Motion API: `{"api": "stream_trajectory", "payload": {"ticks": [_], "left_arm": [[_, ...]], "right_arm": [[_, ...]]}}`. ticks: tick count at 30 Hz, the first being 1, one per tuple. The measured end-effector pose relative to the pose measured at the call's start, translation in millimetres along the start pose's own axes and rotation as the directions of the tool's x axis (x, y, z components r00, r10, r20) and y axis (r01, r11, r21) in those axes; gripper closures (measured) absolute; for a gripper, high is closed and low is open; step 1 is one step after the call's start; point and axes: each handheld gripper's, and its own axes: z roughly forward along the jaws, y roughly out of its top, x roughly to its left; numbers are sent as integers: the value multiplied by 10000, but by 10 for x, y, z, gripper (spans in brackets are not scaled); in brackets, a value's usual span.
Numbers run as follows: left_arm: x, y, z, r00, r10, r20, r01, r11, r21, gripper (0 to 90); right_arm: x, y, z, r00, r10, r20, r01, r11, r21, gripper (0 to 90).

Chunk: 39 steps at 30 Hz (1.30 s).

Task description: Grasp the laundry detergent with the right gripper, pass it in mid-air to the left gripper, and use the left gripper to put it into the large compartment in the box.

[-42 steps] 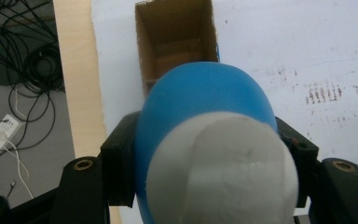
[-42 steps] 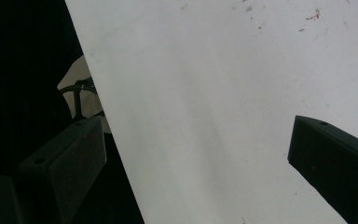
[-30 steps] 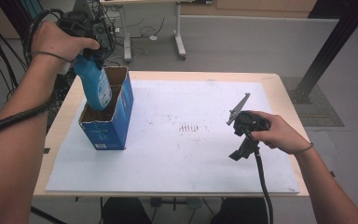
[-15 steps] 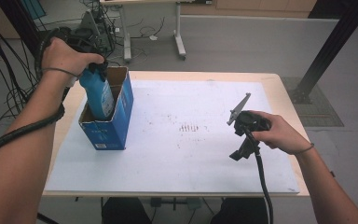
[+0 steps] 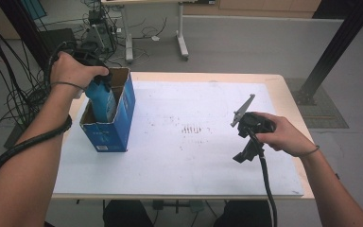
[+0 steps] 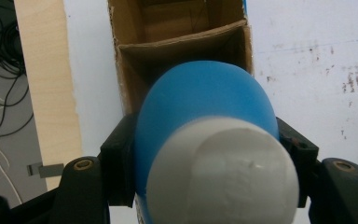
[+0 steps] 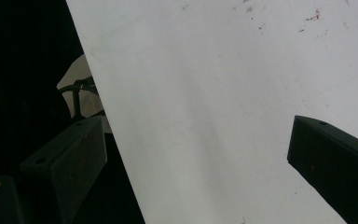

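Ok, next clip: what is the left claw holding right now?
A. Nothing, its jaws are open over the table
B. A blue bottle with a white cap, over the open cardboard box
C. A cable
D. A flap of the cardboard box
B: in the left gripper view the left claw has its jaws pressed on both sides of the blue bottle with the white cap, above the open cardboard box.

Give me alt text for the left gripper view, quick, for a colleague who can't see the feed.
The left gripper clamps a blue bottle with a white cap between its two black jaws, right above an open cardboard box split by a divider. The box stands on a white mat, with the wooden table edge alongside.
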Motion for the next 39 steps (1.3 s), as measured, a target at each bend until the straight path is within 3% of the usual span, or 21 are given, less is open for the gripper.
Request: {"api": "stream_trajectory", "payload": {"ticks": [25,39], "left_arm": [[-19,-68,462,9998,-174,10,174,9995,275,378],[6,-109,640,9998,-212,22,211,9987,463,378]], "right_arm": [[3,-14,-7,10000,56,3,-56,10000,12,46],[7,-10,1,10000,34,26,-34,10000,55,46]]}}
